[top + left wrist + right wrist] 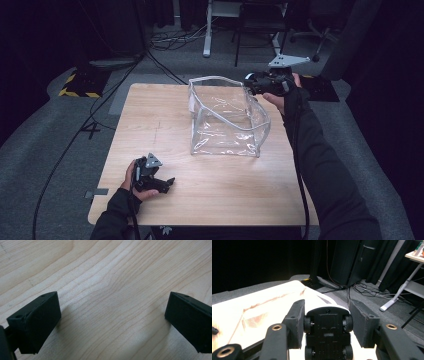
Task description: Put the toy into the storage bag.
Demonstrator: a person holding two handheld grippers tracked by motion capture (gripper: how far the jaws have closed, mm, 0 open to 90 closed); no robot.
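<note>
A clear plastic pouch (227, 117) with a white rim stands open on the wooden table (150, 125), right of the middle. My right gripper (251, 82) hovers at the pouch's far right corner, just above the rim. It is shut on a small toy car (327, 325), whose black underside and wheels face the camera between the two pads, with a white body beyond. My left gripper (167, 184) rests on the table near the front left. Its jaws stand wide apart over bare wood (112, 315) with nothing between them.
Beyond the table's far edge lie cables on the grey floor, a white desk leg (206, 30) and a chair base (320, 45). A yellow-and-black striped stand (80, 85) sits at the back left. Dark curtains surround the area.
</note>
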